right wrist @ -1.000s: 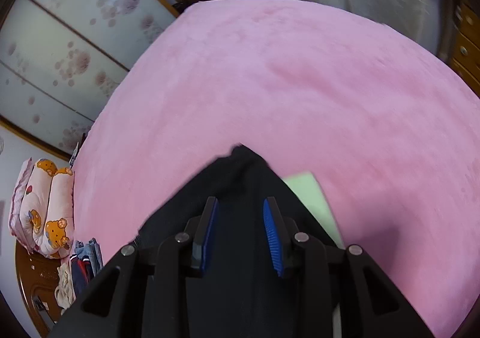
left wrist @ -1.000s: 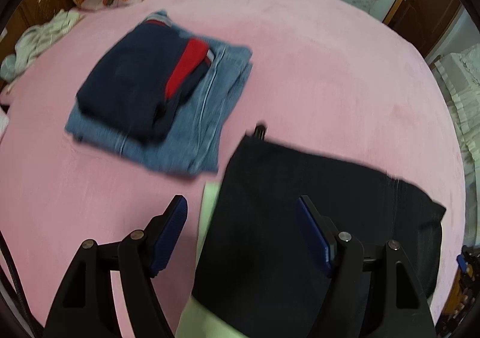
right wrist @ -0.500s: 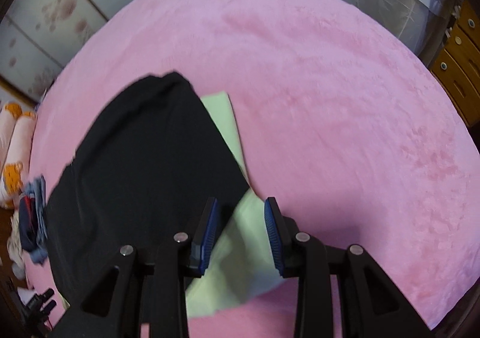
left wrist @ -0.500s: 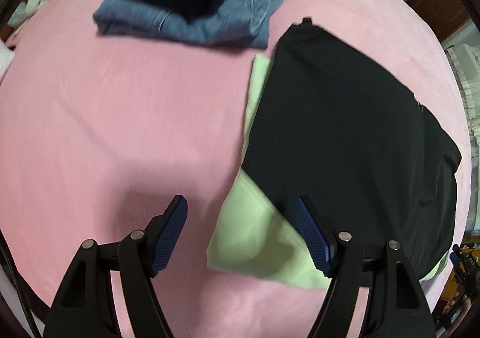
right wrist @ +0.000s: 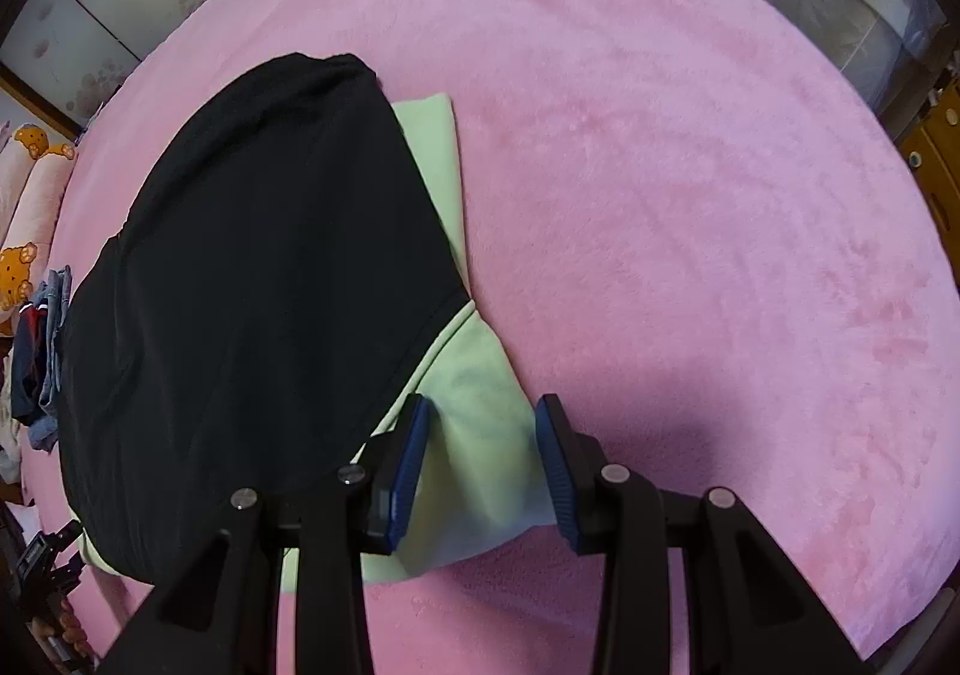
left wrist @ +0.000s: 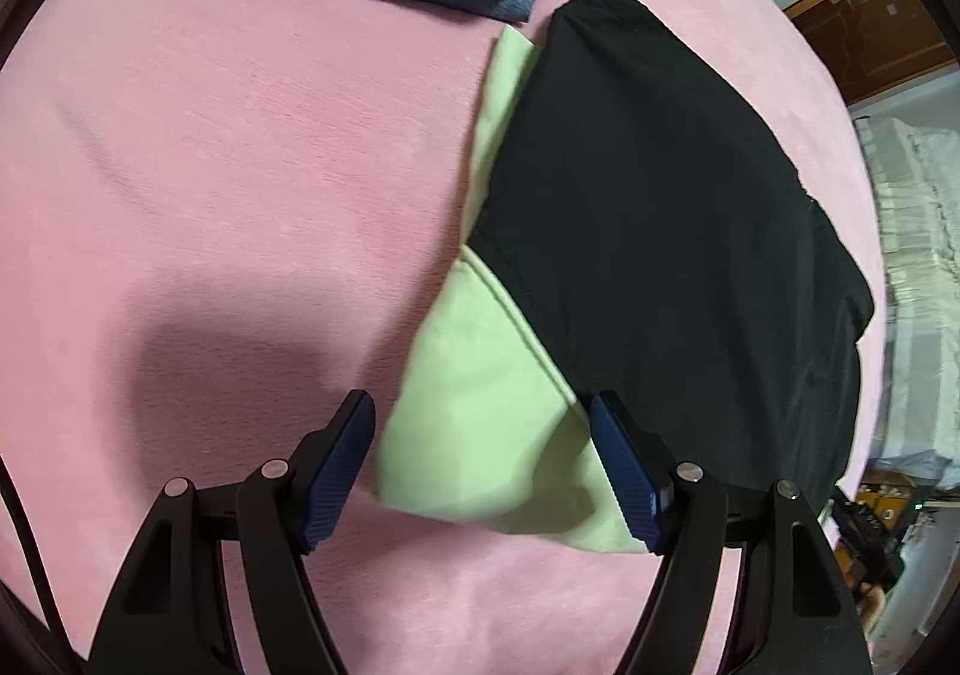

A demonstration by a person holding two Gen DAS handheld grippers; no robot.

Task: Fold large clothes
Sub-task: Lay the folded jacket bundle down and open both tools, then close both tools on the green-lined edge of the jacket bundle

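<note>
I see the black garment [left wrist: 660, 231] lying lengthwise away from me atop the green one [left wrist: 480, 435] on the bed [left wrist: 210, 165], with my left gripper [left wrist: 480, 459] wide open and my right gripper [right wrist: 480, 453] partly open, both empty.

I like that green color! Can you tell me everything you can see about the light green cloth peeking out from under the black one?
The light green cloth is pale, soft-looking fabric lying flat on the pink blanket. The black garment lies on top and hides most of it, so its full shape cannot be told. A narrow strip shows along one edge of the black piece and a wider flap, with a seam across it, sticks out at the near end. Both open grippers, left and right, hover over that flap without gripping it.
</note>
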